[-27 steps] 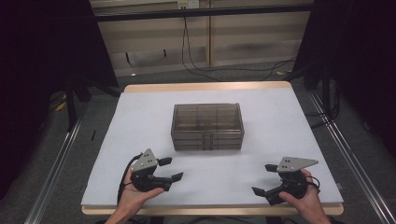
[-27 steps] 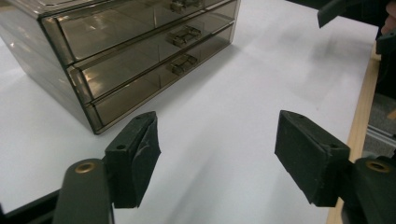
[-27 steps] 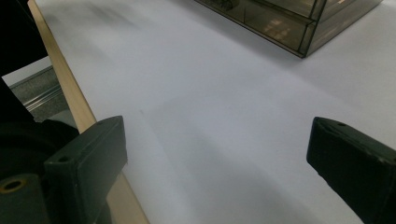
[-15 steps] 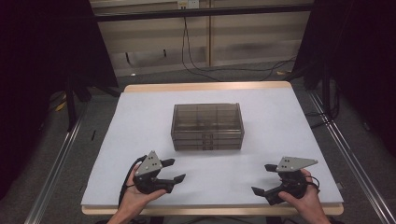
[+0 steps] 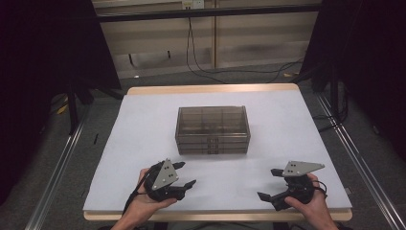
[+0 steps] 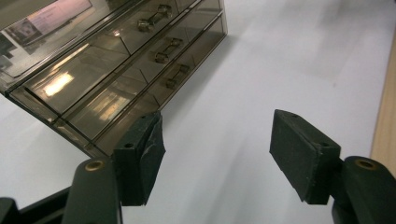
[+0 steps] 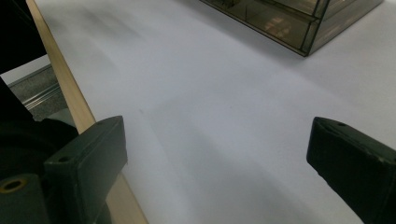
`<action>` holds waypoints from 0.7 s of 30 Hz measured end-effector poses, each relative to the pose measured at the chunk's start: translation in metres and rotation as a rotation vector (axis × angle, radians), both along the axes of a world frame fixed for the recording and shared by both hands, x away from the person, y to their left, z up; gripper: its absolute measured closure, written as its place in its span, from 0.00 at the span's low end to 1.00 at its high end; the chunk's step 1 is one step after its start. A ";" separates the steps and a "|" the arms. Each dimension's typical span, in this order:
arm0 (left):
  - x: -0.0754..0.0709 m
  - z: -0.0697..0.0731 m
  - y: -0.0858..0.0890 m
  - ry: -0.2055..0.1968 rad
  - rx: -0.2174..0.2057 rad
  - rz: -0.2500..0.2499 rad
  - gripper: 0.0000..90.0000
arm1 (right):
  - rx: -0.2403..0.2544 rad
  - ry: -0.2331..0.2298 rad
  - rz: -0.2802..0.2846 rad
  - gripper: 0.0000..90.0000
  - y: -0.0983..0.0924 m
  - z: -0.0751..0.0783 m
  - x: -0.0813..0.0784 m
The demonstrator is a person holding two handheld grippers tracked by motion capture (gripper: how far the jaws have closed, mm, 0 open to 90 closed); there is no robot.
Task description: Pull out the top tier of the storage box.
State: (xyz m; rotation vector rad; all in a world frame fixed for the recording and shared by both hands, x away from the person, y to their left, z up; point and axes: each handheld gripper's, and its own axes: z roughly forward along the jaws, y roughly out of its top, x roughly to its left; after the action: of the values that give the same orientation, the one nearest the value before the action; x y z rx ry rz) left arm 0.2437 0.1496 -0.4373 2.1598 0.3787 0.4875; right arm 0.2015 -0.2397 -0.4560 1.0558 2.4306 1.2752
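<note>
Drawer box (image 5: 213, 129) mid-table, both tongs gaping, empty

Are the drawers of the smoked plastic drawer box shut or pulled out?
Shut. The drawer box has its drawer fronts flush in the high view, and the handles line up in the left gripper view.

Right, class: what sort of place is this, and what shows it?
Probably a lab or recording workspace: a white-covered table with a smoky plastic drawer box, dark curtains at the sides, and loose cables on the floor.
</note>
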 end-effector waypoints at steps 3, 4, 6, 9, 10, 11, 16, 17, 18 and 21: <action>0.001 0.002 -0.004 -0.024 0.033 -0.007 0.45 | -0.002 -0.002 -0.001 0.06 0.001 0.000 0.000; 0.002 0.002 -0.006 -0.027 0.037 -0.008 0.47 | -0.002 -0.003 0.001 0.06 0.001 -0.001 0.001; 0.001 0.003 -0.010 -0.055 0.057 -0.007 0.47 | -0.002 0.000 0.000 0.06 0.001 0.000 0.000; 0.000 0.003 -0.014 -0.075 0.073 -0.012 0.51 | -0.002 -0.002 -0.001 0.06 0.001 -0.001 0.000; -0.001 0.003 -0.015 -0.082 0.086 -0.010 0.52 | 0.000 -0.001 0.000 0.06 0.001 -0.001 0.000; -0.001 0.003 -0.017 -0.096 0.091 -0.012 0.53 | 0.000 -0.001 0.000 0.06 0.001 -0.001 0.001; -0.002 0.006 -0.022 -0.115 0.122 -0.019 0.55 | -0.003 0.001 0.002 0.06 0.002 -0.001 0.000; -0.002 0.007 -0.023 -0.119 0.130 -0.020 0.56 | -0.003 0.001 0.001 0.06 0.002 -0.001 0.000; -0.002 0.008 -0.024 -0.120 0.133 -0.020 0.58 | -0.003 0.003 0.000 0.06 0.002 -0.001 0.000; -0.002 0.011 -0.026 -0.139 0.148 -0.024 0.57 | -0.002 0.003 -0.001 0.06 0.001 -0.001 0.001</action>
State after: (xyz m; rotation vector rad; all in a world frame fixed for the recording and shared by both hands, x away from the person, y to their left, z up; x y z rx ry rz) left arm 0.2419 0.1236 -0.4267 2.2536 0.2458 0.6657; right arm 0.2020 -0.2384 -0.4568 1.0584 2.4329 1.2711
